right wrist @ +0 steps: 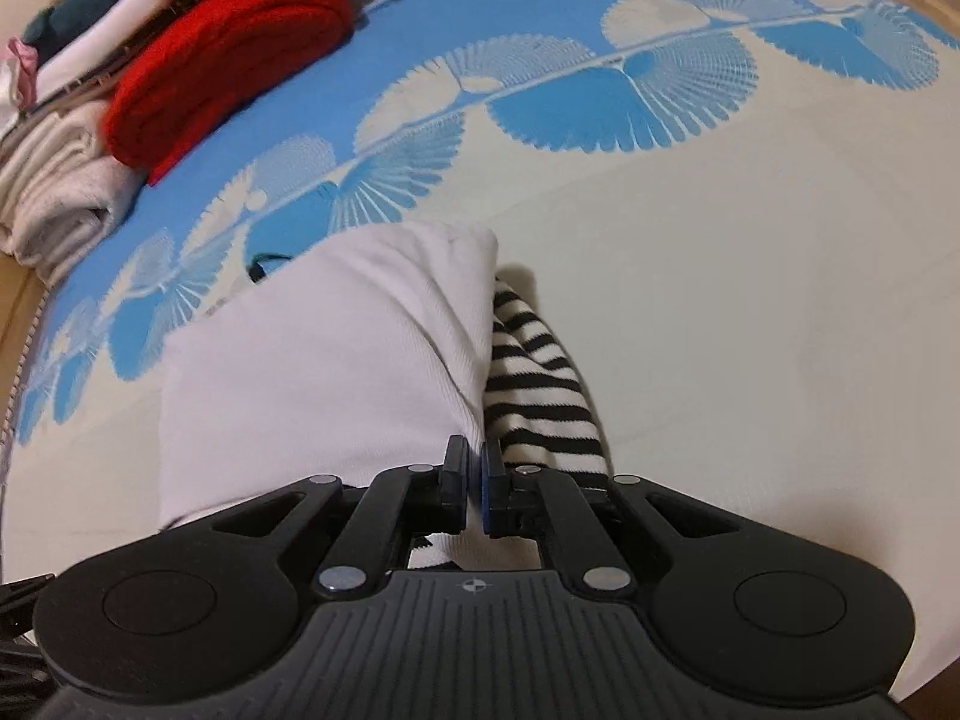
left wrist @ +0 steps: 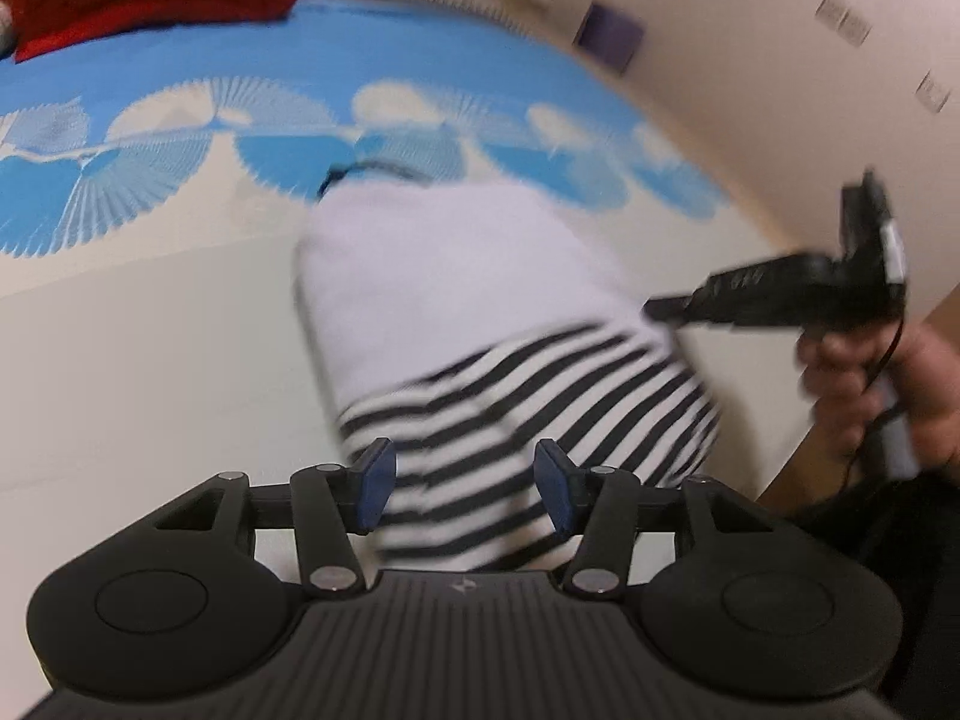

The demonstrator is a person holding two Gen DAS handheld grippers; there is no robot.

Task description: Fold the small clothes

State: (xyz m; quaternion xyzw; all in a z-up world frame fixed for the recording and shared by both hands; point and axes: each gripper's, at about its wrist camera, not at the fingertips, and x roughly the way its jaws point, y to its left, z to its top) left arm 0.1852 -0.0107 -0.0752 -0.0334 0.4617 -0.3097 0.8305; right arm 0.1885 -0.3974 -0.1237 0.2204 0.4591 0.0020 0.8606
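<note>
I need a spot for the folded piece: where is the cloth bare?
Bare cream cloth lies right of the white-and-striped garment, below the blue fan pattern. The far left is crowded by the red folded knit and stacked white clothes.

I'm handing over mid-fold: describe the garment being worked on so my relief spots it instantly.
Find the blue and cream fan-patterned cloth covering the table. On its cream part lies the small garment, apart from the red folded piece and the stacked clothes. Only it is white with a black-and-white striped end.
</note>
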